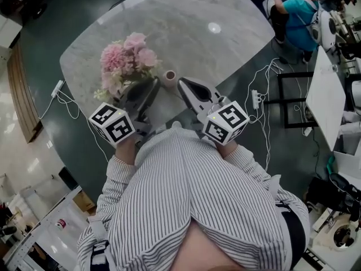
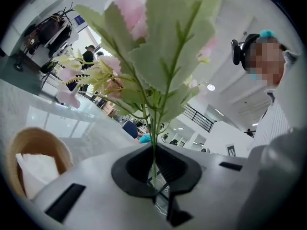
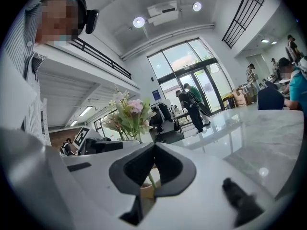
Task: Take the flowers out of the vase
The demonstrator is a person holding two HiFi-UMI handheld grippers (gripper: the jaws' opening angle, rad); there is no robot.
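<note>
A bunch of pink flowers with green leaves leans left over the marble table, beside a small pinkish vase. My left gripper is shut on the thin green stem, and the blooms fill the left gripper view above the jaws of that gripper. My right gripper sits at the vase's right side. In the right gripper view its jaws close round the tan vase, with a stem rising from it. The flowers stand beyond, to the left.
A wicker basket with white tissue stands on the table left of my left gripper. A seated person in a teal shirt is at the table's far right. A white desk and floor cables lie to the right.
</note>
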